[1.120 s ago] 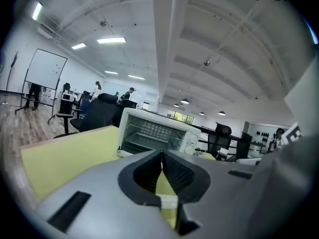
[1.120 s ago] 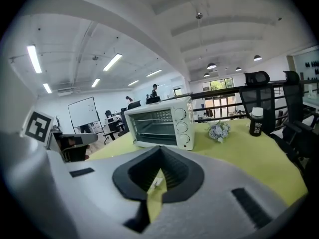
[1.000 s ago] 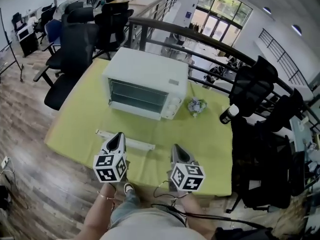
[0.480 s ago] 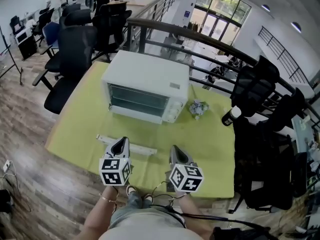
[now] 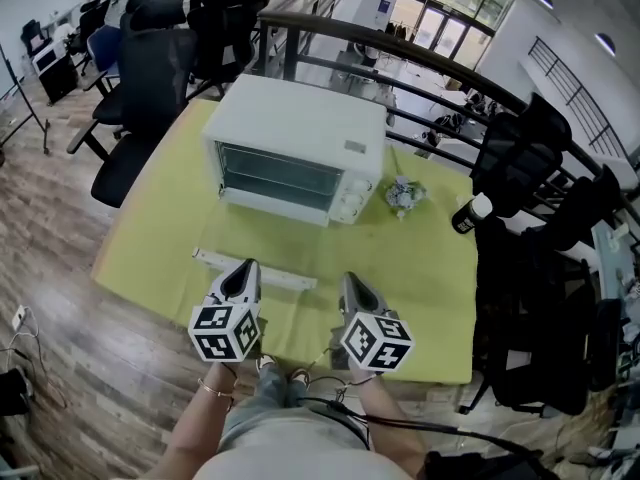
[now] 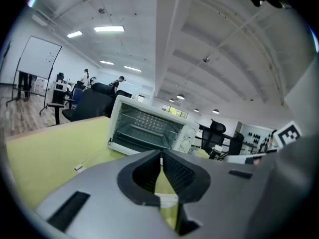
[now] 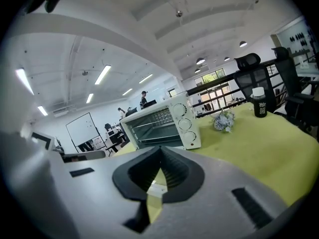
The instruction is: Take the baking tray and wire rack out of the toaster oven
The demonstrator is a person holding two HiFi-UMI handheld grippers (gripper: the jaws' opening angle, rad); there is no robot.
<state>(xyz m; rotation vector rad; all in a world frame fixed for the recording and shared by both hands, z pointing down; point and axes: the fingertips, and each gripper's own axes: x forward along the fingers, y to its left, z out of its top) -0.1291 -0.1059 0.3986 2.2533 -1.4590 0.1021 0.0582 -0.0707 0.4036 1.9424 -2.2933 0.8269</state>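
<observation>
- L gripper (image 5: 244, 273) & R gripper (image 5: 354, 290): jaws shut, empty, by the dropped door (image 5: 255, 270).
- wire rack (image 6: 143, 130) sits inside toaster oven (image 5: 295, 138); tray can't make out.
- imo open jaws first, go in level, pinch rack's front edge.

Table w/ yellow-green cover (image 5: 160, 238). Long white strip (image 5: 285, 279) lies flat near the front edge, roughly parallel to it. Small pale flower bunch (image 5: 405, 195) sits toward back right. Dark bottle w/ white cap (image 5: 470, 214) stands upright at the right edge, apart from the bunch. Black office chairs at left (image 5: 150, 98) and right (image 5: 520, 168) of table. Dark railing (image 5: 400, 58) behind. Wood plank floor (image 5: 60, 298), cables (image 5: 15, 328) bottom left. Whiteboard on stand (image 6: 37, 59) in bg, ceiling strip lights (image 6: 108, 29) on.
</observation>
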